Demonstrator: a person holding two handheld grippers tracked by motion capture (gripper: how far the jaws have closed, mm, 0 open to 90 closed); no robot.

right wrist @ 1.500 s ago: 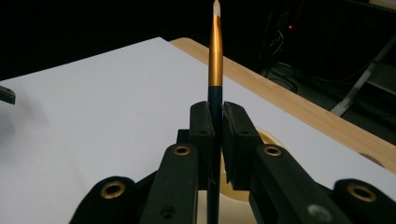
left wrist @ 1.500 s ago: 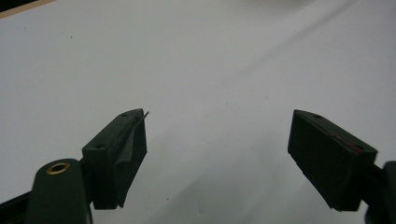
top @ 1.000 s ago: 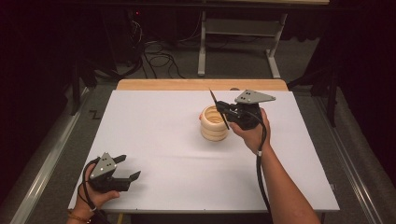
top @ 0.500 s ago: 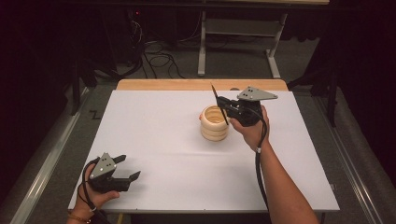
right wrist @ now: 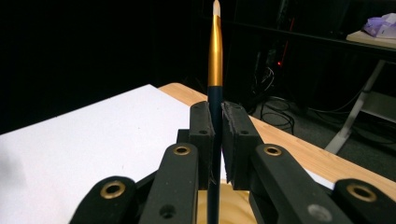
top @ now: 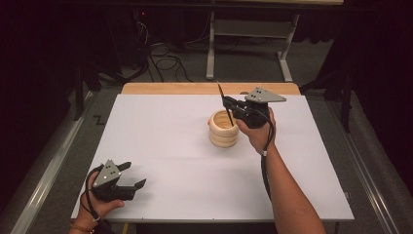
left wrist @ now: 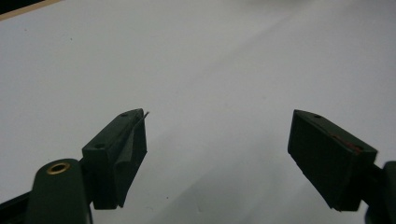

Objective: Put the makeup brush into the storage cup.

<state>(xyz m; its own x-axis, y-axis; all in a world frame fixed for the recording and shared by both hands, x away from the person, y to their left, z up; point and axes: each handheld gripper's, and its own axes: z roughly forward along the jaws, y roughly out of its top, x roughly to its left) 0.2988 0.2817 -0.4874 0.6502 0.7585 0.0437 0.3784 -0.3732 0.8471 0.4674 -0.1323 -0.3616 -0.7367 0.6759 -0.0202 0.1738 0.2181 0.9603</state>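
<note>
Over the far-right part of the white table (top: 160, 146), the right gripper (top: 230, 105) is clamped tight on a thin paintbrush (right wrist: 215, 56): dark handle, gold ferrule, pale bristle tip pointing up. Brush is held nearly upright, tilted slightly, with its lower end at or just inside the mouth of the wooden ringed cup (top: 224, 129); the right gripper view shows the cup's pale wood directly below the jaws. Cannot tell whether the handle end touches the cup bottom. Left gripper (top: 131, 176) sits at the near-left corner of the table, well apart from the cup, jaws spread wide with nothing between them; bare table surface is all that lies ahead of it. Judgement on progress: brush is picked up and lined up with the cup, so the grasp and carry look done. Left to do: lower the brush fully into the cup if not yet seated, release it, and draw the right hand clear without tipping the cup.
</note>
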